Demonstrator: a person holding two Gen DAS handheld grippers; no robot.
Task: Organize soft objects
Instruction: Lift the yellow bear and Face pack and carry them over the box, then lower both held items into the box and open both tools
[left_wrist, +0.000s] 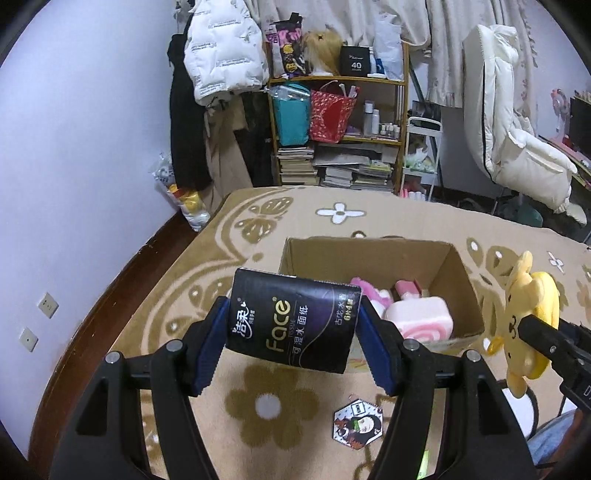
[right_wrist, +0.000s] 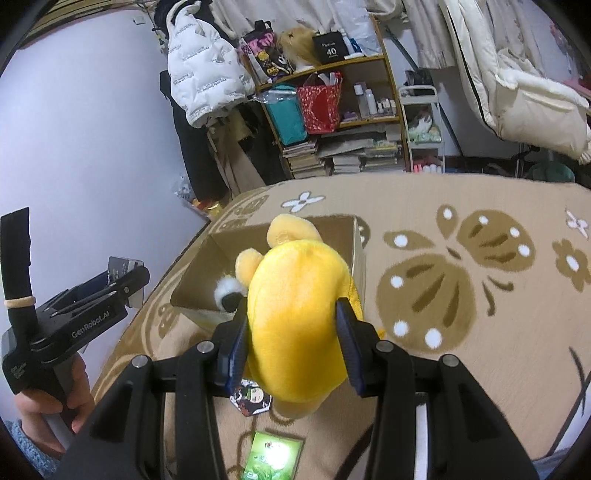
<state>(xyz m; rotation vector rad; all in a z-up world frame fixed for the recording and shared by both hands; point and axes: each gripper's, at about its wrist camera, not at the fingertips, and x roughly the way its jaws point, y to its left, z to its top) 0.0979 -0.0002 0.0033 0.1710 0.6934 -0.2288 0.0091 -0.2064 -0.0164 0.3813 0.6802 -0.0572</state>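
My left gripper (left_wrist: 293, 325) is shut on a black tissue pack (left_wrist: 295, 321) labelled "Face", held above the bed just before the open cardboard box (left_wrist: 461, 280). The box holds pink soft items (left_wrist: 421, 317). My right gripper (right_wrist: 291, 332) is shut on a yellow plush toy (right_wrist: 299, 314), held over the near edge of the box (right_wrist: 207, 258). The plush and right gripper also show at the right of the left wrist view (left_wrist: 528, 306). The left gripper (right_wrist: 92, 295) shows at the left of the right wrist view.
A beige flower-pattern blanket (left_wrist: 258, 229) covers the bed. A hexagonal anime badge (left_wrist: 356, 428) and a green card (right_wrist: 273, 458) lie on it near me. A wall (left_wrist: 74, 147) is on the left; a cluttered shelf (left_wrist: 336, 129) and hanging jackets stand beyond the bed.
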